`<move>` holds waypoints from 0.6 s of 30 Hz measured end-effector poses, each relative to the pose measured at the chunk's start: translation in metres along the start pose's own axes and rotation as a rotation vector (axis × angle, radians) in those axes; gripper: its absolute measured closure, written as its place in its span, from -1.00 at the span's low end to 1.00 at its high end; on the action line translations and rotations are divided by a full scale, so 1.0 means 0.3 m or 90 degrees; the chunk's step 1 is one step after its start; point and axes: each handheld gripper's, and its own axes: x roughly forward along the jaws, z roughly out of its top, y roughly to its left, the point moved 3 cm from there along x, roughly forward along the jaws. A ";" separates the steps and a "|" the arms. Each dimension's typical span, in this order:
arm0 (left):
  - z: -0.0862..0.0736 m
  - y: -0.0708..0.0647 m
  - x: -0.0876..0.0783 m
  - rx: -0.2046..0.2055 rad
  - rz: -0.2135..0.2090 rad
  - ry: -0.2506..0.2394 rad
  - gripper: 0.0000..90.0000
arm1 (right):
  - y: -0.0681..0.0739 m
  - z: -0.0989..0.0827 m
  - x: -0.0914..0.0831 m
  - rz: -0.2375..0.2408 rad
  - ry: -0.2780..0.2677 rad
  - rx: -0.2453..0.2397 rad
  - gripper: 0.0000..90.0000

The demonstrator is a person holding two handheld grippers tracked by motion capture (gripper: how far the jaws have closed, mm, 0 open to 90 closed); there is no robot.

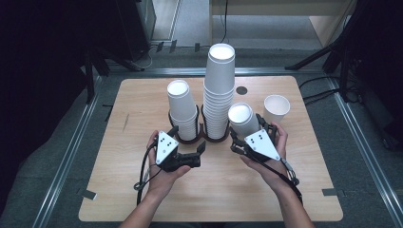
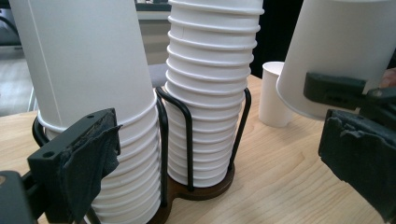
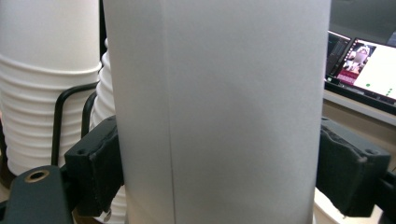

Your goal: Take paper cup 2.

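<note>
Right tongs (image 1: 251, 134) clamped on inverted paper cup (image 1: 242, 119) beside cup stacks (image 1: 219, 90); left tongs (image 1: 196, 153) open, empty, above bench (image 1: 142, 104).

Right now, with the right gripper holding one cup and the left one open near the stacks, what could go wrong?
1. The right gripper clamps an upside-down white paper cup by its thin wall; a harder squeeze may dent it.
2. That cup hangs close to the tall stack of white paper cups in the black wire holder; a sideways swing could tip it.
3. The open left gripper sits beside the shorter stack and could nudge it.
</note>
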 end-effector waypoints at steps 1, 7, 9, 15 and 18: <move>0.000 0.000 -0.001 0.000 -0.001 0.000 -1.00 | 0.004 -0.003 -0.001 0.001 0.001 -0.006 -0.70; 0.002 0.001 -0.004 -0.007 -0.006 -0.001 -1.00 | 0.027 -0.008 -0.001 0.015 0.000 -0.008 -0.70; 0.005 -0.001 -0.005 -0.007 -0.010 -0.001 -1.00 | 0.032 -0.014 -0.001 0.015 0.003 -0.014 -0.70; 0.017 -0.011 -0.006 -0.006 -0.024 -0.005 -1.00 | 0.045 -0.036 0.001 0.021 0.013 -0.027 -0.70; 0.015 -0.015 -0.005 -0.004 -0.028 -0.002 -1.00 | 0.050 -0.040 -0.001 0.027 0.013 -0.035 -0.70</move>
